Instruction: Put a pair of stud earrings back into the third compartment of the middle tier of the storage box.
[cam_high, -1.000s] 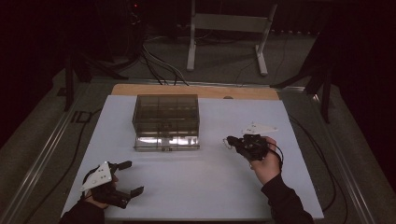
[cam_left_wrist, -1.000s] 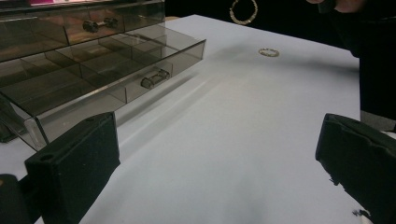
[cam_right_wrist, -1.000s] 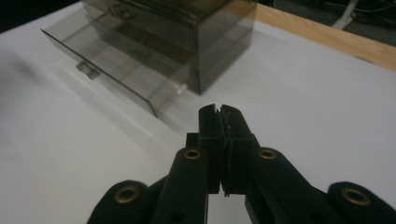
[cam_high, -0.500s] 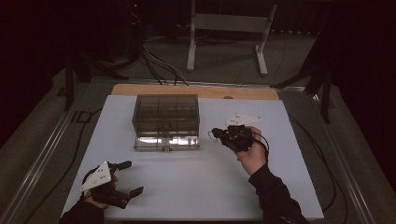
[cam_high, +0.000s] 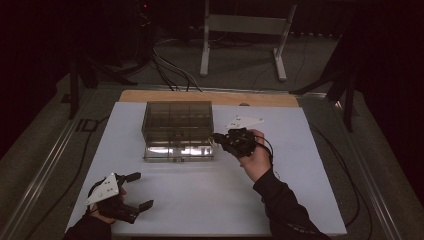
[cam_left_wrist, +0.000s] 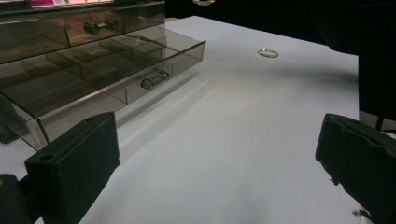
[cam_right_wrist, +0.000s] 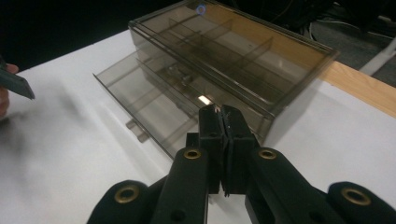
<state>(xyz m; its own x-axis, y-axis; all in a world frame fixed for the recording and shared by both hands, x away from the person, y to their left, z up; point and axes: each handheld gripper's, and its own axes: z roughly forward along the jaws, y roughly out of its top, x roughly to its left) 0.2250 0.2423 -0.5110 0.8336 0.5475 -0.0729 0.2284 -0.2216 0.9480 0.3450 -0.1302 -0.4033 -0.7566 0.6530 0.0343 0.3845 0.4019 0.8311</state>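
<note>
A smoky clear drawer box (cam_high: 177, 120) stands at the back middle of the white table (cam_high: 300, 200). Its bottom drawer (cam_high: 177, 151) is pulled out toward me. My right gripper (cam_high: 216, 136) is shut, its tips just off the box's right front corner, above the drawer's right end. In the right gripper view the two jaws (cam_right_wrist: 223, 116) press together with nothing visible between them, pointing at the box (cam_right_wrist: 243, 51) and the drawer (cam_right_wrist: 140, 98). My left gripper (cam_high: 141, 190) rests open at the front left, and between its wide-apart jaws (cam_left_wrist: 215, 163) lies bare table.
A small metal ring (cam_left_wrist: 268, 53) lies on the table to the right of the drawer (cam_left_wrist: 93, 88), whose handle (cam_left_wrist: 155, 79) faces me. A wooden strip (cam_high: 210, 97) runs along the table's far edge. Cables and a metal stand (cam_high: 245, 30) sit on the floor beyond.
My right gripper has moved left and a little up, from the table's right half to the box's right front corner, staying shut. The left gripper has not moved.
</note>
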